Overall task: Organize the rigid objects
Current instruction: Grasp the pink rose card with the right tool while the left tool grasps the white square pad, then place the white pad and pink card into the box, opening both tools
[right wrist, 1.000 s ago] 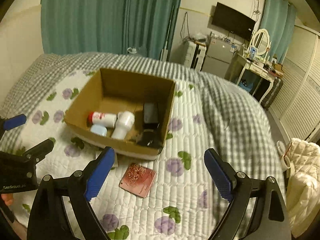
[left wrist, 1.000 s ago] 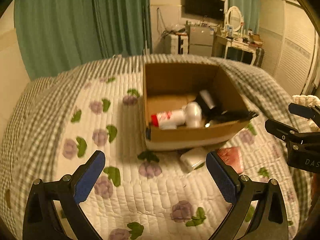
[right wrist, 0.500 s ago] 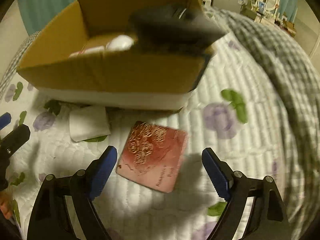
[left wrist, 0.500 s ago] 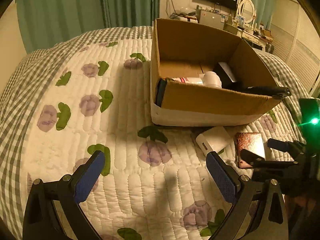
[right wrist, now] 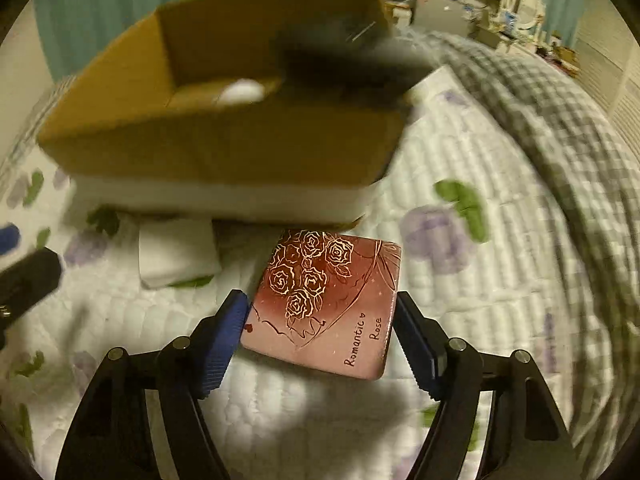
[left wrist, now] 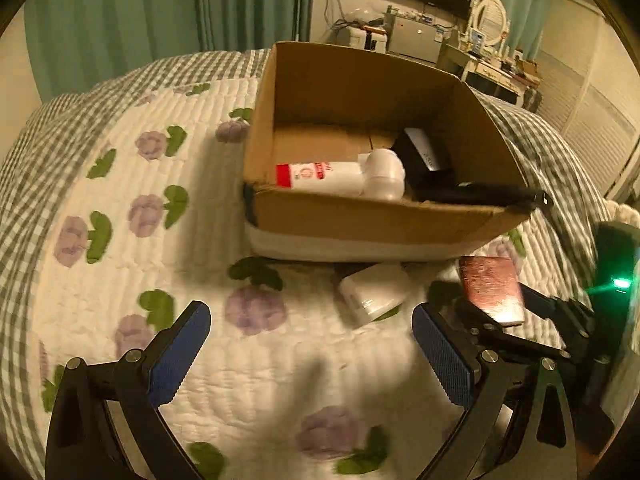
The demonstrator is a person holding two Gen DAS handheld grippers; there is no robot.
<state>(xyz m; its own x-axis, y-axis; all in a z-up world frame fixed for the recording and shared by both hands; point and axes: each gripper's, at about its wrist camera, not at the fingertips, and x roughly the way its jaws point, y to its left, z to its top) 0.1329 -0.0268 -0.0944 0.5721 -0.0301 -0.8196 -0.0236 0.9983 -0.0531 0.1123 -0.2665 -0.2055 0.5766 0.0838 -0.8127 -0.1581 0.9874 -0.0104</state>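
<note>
A pink-red rose-patterned flat box [right wrist: 324, 300] lies on the quilt in front of a cardboard box [right wrist: 224, 148]. My right gripper [right wrist: 320, 320] has its two blue pads at the flat box's two sides, touching or nearly touching it. It also shows in the left wrist view [left wrist: 490, 288]. A white rectangular object [left wrist: 374, 292] lies beside it, left of it [right wrist: 176, 254]. My left gripper [left wrist: 308, 344] is open and empty above the quilt. The cardboard box [left wrist: 360, 216] holds a white bottle with a red label [left wrist: 320, 174], a white jar [left wrist: 384, 174] and black items [left wrist: 428, 160].
The bed's floral quilt [left wrist: 120, 208] spreads left and front. A grey checked blanket [right wrist: 540, 112] lies to the right. A black object [left wrist: 492, 194] pokes over the box's right corner. Green curtains, a TV and a dresser stand at the back.
My right gripper has moved down and forward and narrowed around the rose box. The left gripper has shifted slightly closer to the cardboard box.
</note>
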